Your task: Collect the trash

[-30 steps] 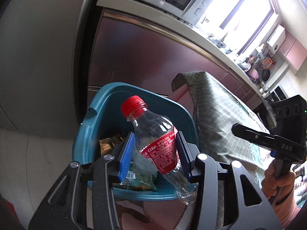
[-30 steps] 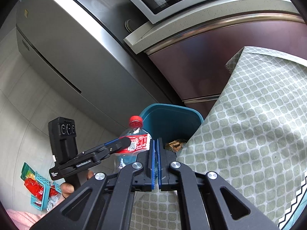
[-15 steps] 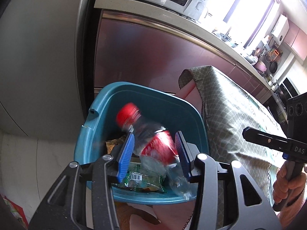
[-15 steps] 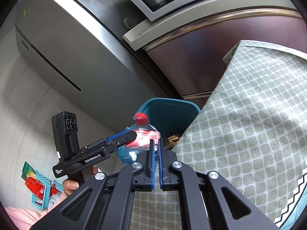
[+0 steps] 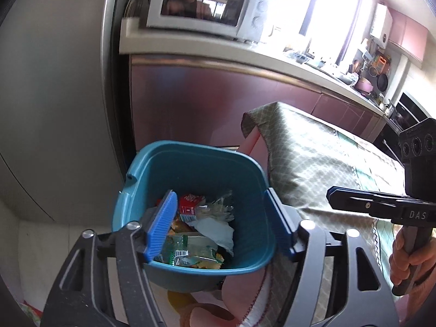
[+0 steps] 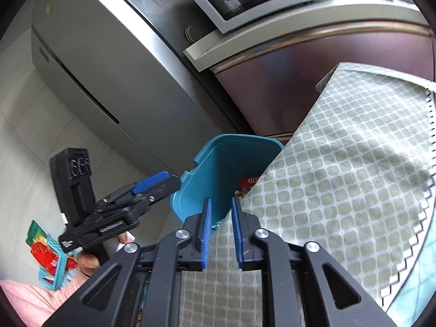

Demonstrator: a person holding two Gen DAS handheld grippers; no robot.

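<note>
A teal trash bin (image 5: 196,160) stands on the floor beside the table; it also shows in the right wrist view (image 6: 218,169). Inside lie a clear Coke bottle with a red label (image 5: 190,207), wrappers and white paper. My left gripper (image 5: 220,218) is open and empty right above the bin. It shows from the side in the right wrist view (image 6: 156,184). My right gripper (image 6: 220,231) is slightly open and empty over the table's edge, to the right of the bin. It shows in the left wrist view (image 5: 338,193).
A table with a green patterned cloth (image 6: 340,190) stands right of the bin. A steel fridge (image 5: 54,95) and maroon cabinets (image 5: 218,95) with a microwave (image 5: 204,5) stand behind. A small teal basket with red packets (image 6: 51,261) lies on the floor.
My left gripper opened and the Coke bottle dropped into the bin. My right gripper's jaws parted a little.
</note>
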